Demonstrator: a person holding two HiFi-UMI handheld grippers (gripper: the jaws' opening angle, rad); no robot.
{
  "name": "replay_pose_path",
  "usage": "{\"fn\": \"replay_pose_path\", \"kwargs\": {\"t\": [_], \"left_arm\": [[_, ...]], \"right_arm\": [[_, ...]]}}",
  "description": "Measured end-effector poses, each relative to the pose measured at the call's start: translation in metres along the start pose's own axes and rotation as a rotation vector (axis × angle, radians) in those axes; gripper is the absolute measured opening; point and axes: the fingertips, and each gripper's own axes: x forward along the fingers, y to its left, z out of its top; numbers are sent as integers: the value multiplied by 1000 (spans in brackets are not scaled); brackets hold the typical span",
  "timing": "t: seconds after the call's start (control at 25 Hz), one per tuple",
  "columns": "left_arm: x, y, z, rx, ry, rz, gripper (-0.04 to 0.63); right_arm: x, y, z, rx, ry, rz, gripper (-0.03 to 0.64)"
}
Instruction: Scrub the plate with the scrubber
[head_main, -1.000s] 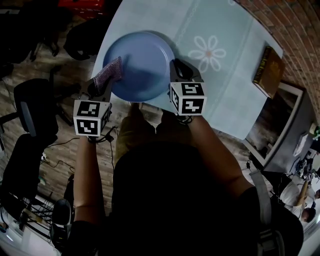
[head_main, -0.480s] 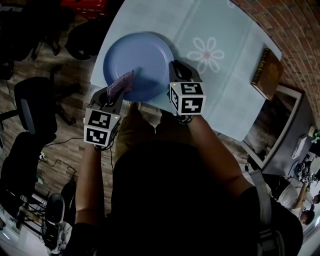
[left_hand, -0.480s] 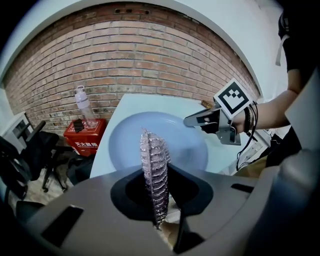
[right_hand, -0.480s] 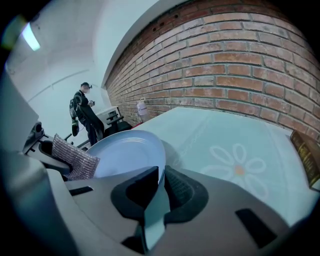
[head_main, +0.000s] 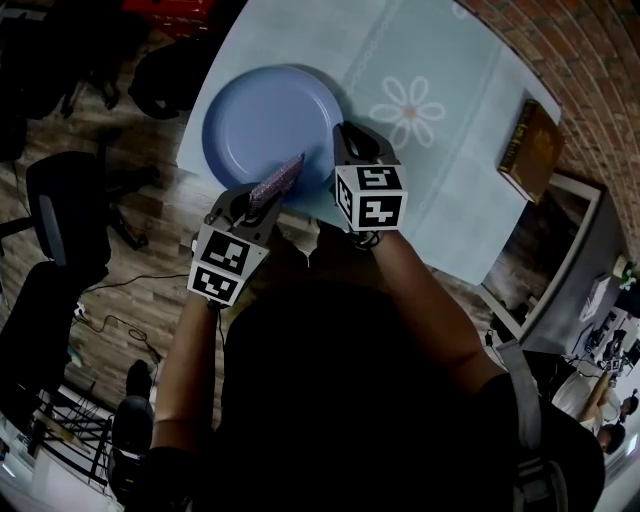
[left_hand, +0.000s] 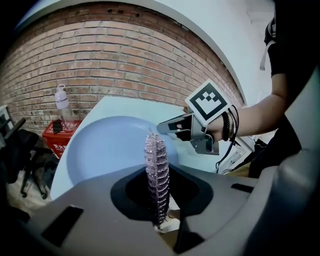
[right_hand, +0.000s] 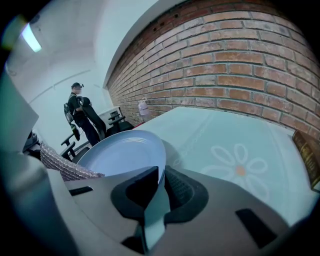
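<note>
The plate (head_main: 265, 125) looked like smooth pale-blue plastic with a soft satin sheen and faint rings moulded round its well. The scrubber (left_hand: 156, 170) was a rough, ribbed knit of glittery, metallic-looking thread in a pinkish silver. The left gripper (head_main: 248, 203) and the right gripper (head_main: 345, 140) had bodies of matt grey plastic, with darker ridged pads (right_hand: 180, 188) inside the jaws. Their marker cubes bore flat black-and-white print. The tablecloth (head_main: 450, 70) was smooth and pale with a slight sheen and a printed flower. The wall (right_hand: 240, 65) was rough red brick with pale mortar joints. The floor (head_main: 160, 240) looked like matt wood planking.
</note>
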Motion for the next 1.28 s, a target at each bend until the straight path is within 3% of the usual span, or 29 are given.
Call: {"fn": "replay_pose_path", "kwargs": {"t": [0.24,0.4,0.8,1.28], "left_arm": [[22,-11,19,17,-35,-29,78],[39,-17,36,72,-56,-37,78],[75,12,71,101,-79,50,78],[94,63,91,109,-32,119,78]], "right_arm": [[-1,1,0,-2,-2,6,61],[-1,2,0,-1,-5,5,61],[-1,2,0,5,-10,-6,61],[-3,-1,-1,0,-16,-31,61]]}}
